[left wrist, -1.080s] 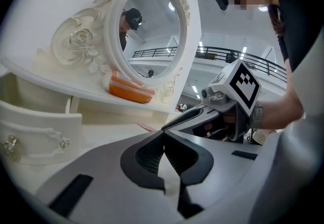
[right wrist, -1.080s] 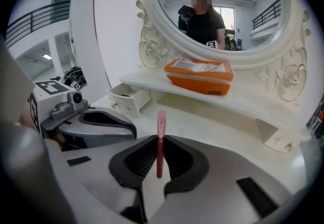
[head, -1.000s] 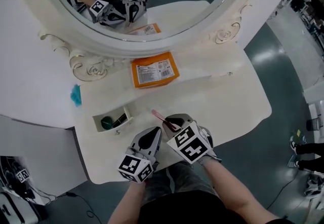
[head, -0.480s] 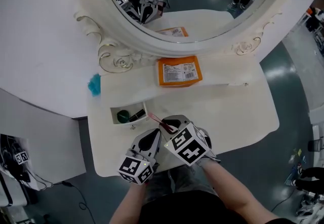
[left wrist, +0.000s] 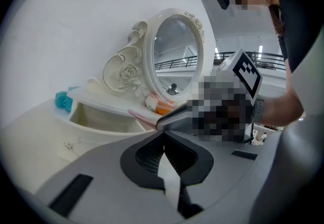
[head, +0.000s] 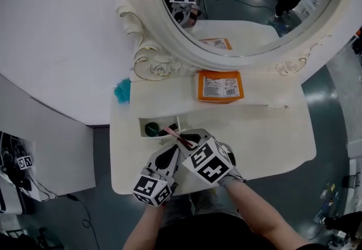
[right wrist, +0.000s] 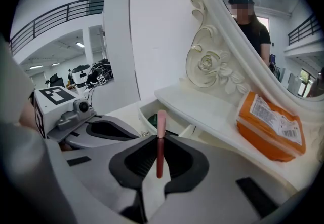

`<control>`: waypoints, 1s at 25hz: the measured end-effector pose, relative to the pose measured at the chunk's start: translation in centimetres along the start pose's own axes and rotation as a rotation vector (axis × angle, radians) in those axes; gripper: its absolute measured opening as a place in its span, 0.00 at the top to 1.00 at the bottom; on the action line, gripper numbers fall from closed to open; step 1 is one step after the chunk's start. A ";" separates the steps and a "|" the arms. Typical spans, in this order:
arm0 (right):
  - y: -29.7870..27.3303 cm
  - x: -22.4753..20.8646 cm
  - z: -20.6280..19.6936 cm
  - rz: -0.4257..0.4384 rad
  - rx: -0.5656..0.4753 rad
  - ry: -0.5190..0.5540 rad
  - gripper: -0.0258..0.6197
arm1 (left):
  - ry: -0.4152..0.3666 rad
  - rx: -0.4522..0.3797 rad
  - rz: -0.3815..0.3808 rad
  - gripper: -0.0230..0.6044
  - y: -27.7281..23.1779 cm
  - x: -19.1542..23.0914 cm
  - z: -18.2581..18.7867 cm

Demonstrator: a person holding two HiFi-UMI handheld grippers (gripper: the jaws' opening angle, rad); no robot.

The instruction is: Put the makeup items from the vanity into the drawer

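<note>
Our right claw (right wrist: pixel 160 141) pinches the pink makeup stick (right wrist: pixel 161 116) just short of the open drawer (head: pixel 158 122), left claw (left wrist: pixel 163 137) closed and empty; next we should reach over it and let go.

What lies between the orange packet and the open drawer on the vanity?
Nothing: in the head view only bare white vanity top separates the orange packet from the open drawer.

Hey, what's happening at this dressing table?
A person with a gripper in each hand is putting makeup into the open drawer. The right gripper has its fingers clamped on a slim pink tube, held at the drawer's edge. The left gripper is closed and empty beside it. An orange packet lies on the shelf.
</note>
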State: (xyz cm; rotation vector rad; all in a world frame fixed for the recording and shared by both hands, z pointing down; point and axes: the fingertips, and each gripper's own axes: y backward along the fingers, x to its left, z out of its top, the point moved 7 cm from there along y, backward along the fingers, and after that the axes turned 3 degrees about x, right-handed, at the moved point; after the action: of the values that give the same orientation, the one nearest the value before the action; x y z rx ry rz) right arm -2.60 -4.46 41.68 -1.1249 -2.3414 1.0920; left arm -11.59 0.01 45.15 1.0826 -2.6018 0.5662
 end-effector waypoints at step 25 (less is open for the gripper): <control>-4.9 1.0 4.2 0.053 0.046 0.074 0.87 | 0.032 -0.007 0.069 0.94 2.3 5.2 0.6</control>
State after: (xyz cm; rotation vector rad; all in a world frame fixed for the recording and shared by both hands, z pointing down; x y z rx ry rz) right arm -8.17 -7.76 42.56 -1.1955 -2.2308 1.0974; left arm -16.83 -1.96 46.05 0.9775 -2.6200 0.5842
